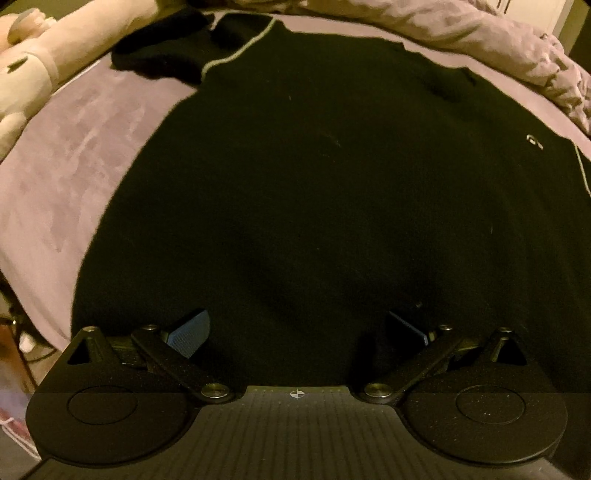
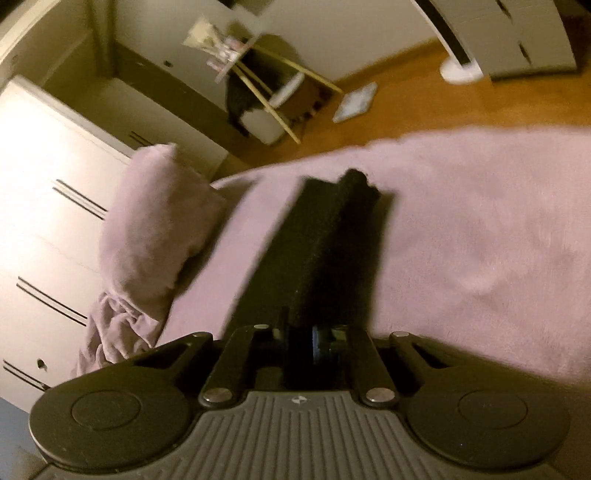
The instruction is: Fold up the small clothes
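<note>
1. Mauve bedding [image 1: 74, 158] covers the bed; a rumpled duvet [image 1: 498, 33] lies at its far side, and a pale plush toy [image 1: 26, 66] sits at the upper left of the left wrist view.
2. Black garment [image 1: 314, 184] with pale piping lies spread flat on the sheet, filling most of that view.
3. Left gripper [image 1: 295, 328]: jaws parted wide over the garment's near edge, blue pads [image 1: 190, 332] clear of each other, nothing clamped.
4. Right gripper [image 2: 306, 339]: jaws drawn together; whether cloth is pinched cannot be told. A dark strip of fabric [image 2: 325, 251] runs forward from it over the bedding.
5. White wardrobe [image 2: 44, 192], pillow [image 2: 159, 221] and wooden floor [image 2: 424, 92] lie beyond.
</note>
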Tool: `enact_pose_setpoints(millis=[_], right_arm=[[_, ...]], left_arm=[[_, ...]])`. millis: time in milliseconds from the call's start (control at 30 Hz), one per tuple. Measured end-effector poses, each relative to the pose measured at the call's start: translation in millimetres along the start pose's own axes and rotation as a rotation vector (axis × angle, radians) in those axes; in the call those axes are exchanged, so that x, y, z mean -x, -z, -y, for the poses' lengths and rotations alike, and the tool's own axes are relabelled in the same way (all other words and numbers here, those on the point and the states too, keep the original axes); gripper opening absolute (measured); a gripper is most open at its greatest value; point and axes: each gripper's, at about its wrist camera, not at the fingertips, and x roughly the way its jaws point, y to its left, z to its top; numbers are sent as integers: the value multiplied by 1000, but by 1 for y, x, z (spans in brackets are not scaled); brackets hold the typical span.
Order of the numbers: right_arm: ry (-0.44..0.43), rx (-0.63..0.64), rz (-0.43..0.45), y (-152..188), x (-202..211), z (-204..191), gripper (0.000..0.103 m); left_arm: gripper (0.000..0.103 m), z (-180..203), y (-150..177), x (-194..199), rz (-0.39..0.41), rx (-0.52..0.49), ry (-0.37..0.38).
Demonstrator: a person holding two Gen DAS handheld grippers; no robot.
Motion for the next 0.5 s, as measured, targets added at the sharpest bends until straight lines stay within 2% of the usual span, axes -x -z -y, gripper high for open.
enact_pose_setpoints(millis=[133, 267, 367, 433, 500], right_arm=[[-41, 221, 63, 5, 35, -73, 9], [-188, 468, 66, 42, 68, -174, 9], [-344, 683, 5, 113, 97, -254, 9], [-432, 790, -70, 173, 108, -291, 9], [-477, 891, -158, 233, 110, -315, 10]], left_arm=[[103, -13, -5, 5, 29, 19, 19], [103, -30, -9, 12, 70, 47, 54], [103, -41, -8, 19, 94, 49, 74], [103, -50, -6, 24, 110, 54, 86], [103, -59, -3, 28, 119, 59, 96]])
